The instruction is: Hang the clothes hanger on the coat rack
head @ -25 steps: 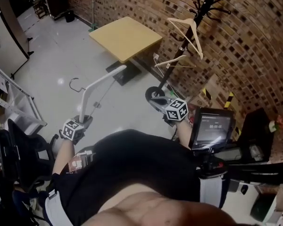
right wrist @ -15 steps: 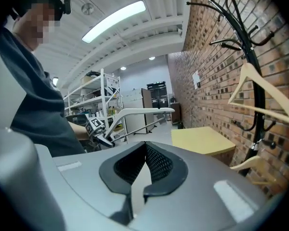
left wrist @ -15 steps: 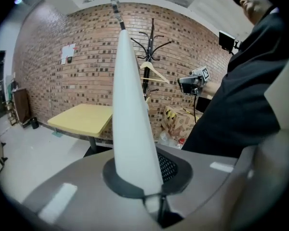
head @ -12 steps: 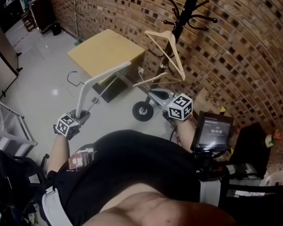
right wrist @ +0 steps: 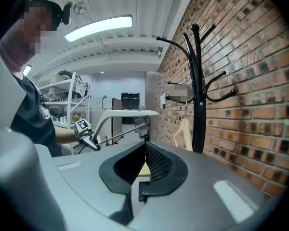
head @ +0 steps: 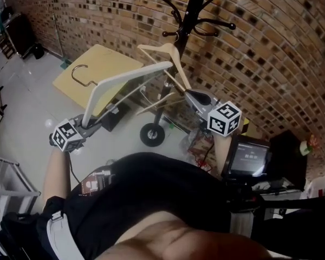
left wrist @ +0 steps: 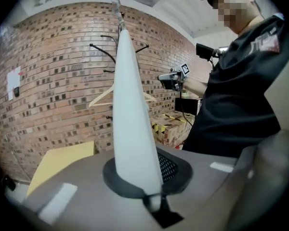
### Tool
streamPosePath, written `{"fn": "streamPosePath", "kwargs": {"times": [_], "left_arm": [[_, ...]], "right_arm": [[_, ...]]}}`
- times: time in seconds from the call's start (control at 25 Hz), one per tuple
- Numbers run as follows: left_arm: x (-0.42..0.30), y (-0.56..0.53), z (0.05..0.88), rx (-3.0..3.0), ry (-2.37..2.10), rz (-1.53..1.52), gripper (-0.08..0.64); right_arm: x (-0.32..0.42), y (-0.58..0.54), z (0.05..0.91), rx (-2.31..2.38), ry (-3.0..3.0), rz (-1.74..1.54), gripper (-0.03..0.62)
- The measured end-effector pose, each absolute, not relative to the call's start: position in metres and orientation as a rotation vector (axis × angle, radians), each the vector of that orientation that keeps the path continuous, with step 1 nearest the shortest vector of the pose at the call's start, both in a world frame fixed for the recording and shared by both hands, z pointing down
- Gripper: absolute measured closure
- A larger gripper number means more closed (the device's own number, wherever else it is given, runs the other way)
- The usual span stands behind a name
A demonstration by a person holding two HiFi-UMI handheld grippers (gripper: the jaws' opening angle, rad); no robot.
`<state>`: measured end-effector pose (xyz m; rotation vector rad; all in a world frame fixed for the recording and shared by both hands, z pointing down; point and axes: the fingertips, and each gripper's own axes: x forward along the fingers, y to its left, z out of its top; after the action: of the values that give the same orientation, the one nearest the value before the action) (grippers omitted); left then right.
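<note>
As both hands have come up from low over the floor, the white plastic clothes hanger (head: 127, 77) has risen with them. It now slants up across the corner of the yellow square table (head: 105, 64) and sits far nearer the black metal coat rack (head: 195, 4) than a second ago. The left gripper (head: 97, 122) has its jaws clamped on the end of one hanger arm, and that grip looks unchanged. The right gripper (head: 188, 92) is lifted too and stands close to the rack's pole, its jaws pressed together at the tips with nothing between them.

Two pale wooden hangers (head: 163, 56) already hang on the rack. The white hanger's metal hook (head: 81, 75) is at the far end, well apart from any prong and turned away from the rack. So this is the carry – the hanging itself is not yet done. The hook probably has to swing round toward a free prong (head: 219, 24).
</note>
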<state>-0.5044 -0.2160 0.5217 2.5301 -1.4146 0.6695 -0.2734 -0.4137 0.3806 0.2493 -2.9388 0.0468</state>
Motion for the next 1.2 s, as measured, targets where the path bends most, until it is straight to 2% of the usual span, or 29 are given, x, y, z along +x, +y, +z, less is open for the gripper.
{"fn": "streamPosePath", "kwargs": {"times": [0.24, 0.6, 1.2], "left_arm": [[-0.55, -0.269, 0.456, 2.749, -1.151, 0.652, 0.541], [-0.608, -0.334, 0.345, 2.941, -0.737, 0.734, 0.541], [-0.55, -0.429, 0.251, 3.057, -0.406, 0.837, 0.541]], "right_arm": [[-0.286, -0.443, 0.327, 0.545, -2.905, -0.099, 0.577], [-0.296, -0.48, 0.263, 0.99, -2.845, -0.08, 0.577], [-0.23, -0.497, 0.248, 1.11, -2.775, -0.151, 0.577]]}}
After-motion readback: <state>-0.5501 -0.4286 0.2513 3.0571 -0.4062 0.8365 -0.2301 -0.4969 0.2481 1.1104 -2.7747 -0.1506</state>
